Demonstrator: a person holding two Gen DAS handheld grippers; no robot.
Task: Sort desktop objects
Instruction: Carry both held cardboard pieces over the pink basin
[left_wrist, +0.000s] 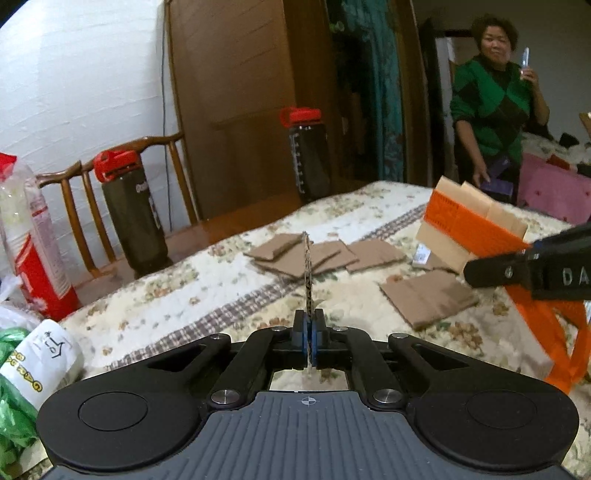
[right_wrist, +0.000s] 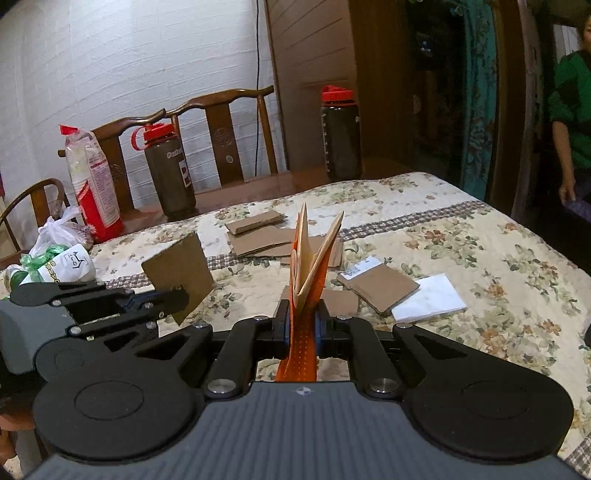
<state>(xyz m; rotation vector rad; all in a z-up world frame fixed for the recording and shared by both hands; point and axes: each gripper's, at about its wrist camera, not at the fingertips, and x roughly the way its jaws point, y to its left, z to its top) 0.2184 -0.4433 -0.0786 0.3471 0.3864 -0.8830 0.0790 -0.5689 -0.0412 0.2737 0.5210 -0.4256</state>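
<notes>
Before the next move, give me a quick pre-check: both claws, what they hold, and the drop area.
1. Left claw shut on the cardboard piece: ok, the card is pinched at its lower edge and stands upright.
2. Right claw shut on the orange bag: ok, the bag's mouth gapes open above the fingers.
3. Card lined up with the bag mouth: not ok, the card is off to the left of the bag, apart from it.
4. Bag contents: cannot tell, only tan sheets show at the opening.
5. Loose cardboard pieces left on the quilt: not ok, several are unsorted.
6. Bystander beyond the table's far corner: ok, clear of both claws.
</notes>
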